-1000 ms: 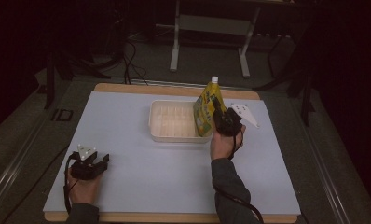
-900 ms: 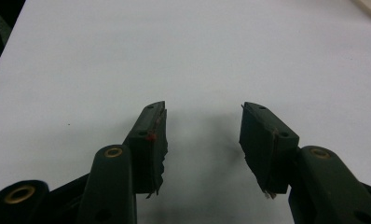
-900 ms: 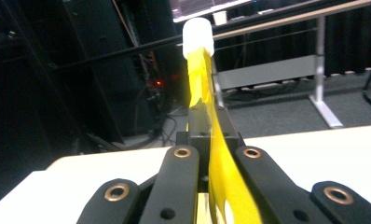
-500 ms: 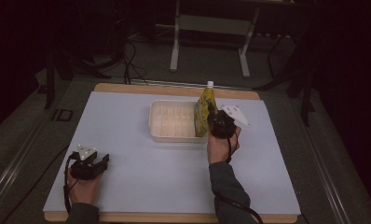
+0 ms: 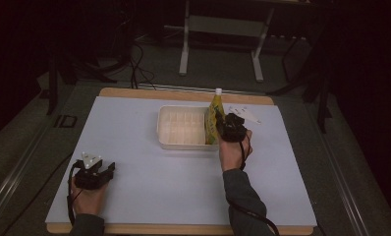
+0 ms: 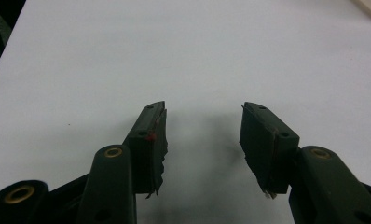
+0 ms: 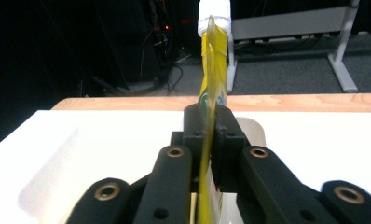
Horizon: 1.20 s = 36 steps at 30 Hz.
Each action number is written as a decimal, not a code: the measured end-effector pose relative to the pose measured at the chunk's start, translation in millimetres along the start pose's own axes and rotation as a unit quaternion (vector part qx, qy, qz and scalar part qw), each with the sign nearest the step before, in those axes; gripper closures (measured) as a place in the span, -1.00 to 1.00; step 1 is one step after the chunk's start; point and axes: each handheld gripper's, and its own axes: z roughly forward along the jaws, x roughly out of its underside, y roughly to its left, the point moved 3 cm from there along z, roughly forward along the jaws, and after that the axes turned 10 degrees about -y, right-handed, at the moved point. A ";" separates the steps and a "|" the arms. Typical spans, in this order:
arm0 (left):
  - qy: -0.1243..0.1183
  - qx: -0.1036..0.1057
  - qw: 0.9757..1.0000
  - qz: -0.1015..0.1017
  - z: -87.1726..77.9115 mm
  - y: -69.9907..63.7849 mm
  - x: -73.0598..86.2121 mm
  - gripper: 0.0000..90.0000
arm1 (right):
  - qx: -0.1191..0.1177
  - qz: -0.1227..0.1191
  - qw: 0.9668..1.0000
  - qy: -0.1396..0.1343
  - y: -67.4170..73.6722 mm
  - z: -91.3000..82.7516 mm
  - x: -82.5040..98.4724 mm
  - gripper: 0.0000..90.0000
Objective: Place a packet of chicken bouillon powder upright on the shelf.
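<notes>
At the right end of a white rectangular plastic tray (image 5: 181, 129), a flat yellow pouch with white cap (image 5: 214, 118) is held upright, clamped by the right gripper (image 7: 210, 122), whose jaws have just been easing; left gripper (image 6: 203, 135) rested released, near left

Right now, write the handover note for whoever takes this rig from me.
Right hand-held gripper: jaws pinch the yellow pouch edge-on; they have just been easing open slightly, pouch between them.
Left hand-held gripper: open, nothing between the jaws, resting on the white table at the near left.
Pouch: upright, white cap up, at the right end of the white tray; whether its base already rests inside is unclear.
Done: pouch brought to the tray.
Left: probably release the pouch and back the right gripper off.
</notes>
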 end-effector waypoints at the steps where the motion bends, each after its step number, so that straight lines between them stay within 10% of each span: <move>1: 0.000 0.000 1.000 -0.001 0.2 -0.1 0.0 0.13 | 0.000 0.000 1.000 0.004 0.1 1.6 -0.5 0.94; 17: 0.001 0.001 1.000 -0.002 0.0 0.3 0.0 0.13 | -0.009 -0.024 0.997 0.072 6.5 18.4 -18.4 0.98; 36: -0.003 -0.002 1.000 -0.003 -0.4 0.3 -0.1 0.13 | -0.083 -0.069 0.988 0.106 -0.9 -11.9 -19.7 0.35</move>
